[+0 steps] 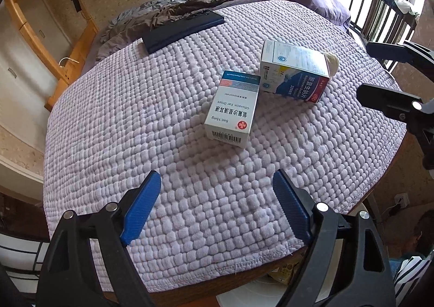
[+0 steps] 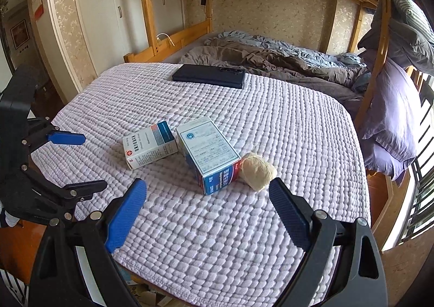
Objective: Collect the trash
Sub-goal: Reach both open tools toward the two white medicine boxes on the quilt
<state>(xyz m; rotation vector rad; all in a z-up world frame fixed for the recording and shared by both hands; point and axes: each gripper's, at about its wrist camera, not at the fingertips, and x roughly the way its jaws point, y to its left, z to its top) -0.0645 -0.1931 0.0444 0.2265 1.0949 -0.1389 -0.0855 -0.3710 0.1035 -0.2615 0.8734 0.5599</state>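
I held left gripper (image 1: 214,204) and right gripper (image 2: 207,215) spread, empty. Ear-drops box (image 1: 232,112) judged light, crushable cardboard; grip across its long sides.

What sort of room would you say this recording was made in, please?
Most likely a bedroom: a wooden bunk bed holds a rumpled duvet and a purple pillow, and a quilted cloth covers the table in front of it.
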